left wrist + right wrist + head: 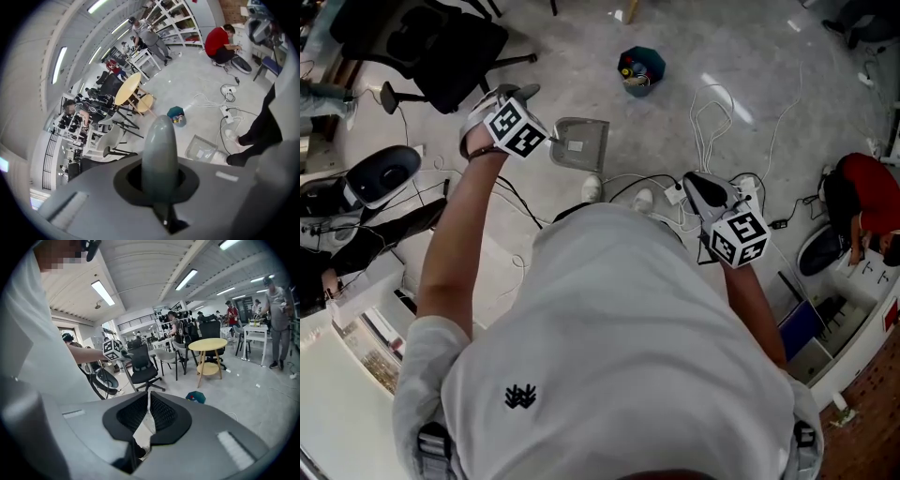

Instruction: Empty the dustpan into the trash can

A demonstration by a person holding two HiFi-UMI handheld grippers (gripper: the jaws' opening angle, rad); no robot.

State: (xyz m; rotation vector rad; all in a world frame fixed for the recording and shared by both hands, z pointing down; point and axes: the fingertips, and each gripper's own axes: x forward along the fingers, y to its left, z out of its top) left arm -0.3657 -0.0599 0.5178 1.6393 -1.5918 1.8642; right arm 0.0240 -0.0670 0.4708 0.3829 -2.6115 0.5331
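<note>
A grey dustpan [579, 143] hangs over the floor with white scraps in its pan [202, 149]. My left gripper [523, 98] is shut on its upright grey handle [159, 145], which fills the gap between the jaws. A small teal trash can [639, 70] with colourful litter inside stands on the floor a little beyond the pan, and shows in both gripper views [176, 116] [195, 397]. My right gripper [705, 187] is held off to the right at waist height. Its black jaws [148, 406] are shut with nothing between them.
White cables and a power strip [712, 122] lie on the floor right of the trash can. A black office chair [441, 47] stands at the upper left. A person in red [862, 202] crouches at the right. A round yellow table [127, 89] stands behind the can.
</note>
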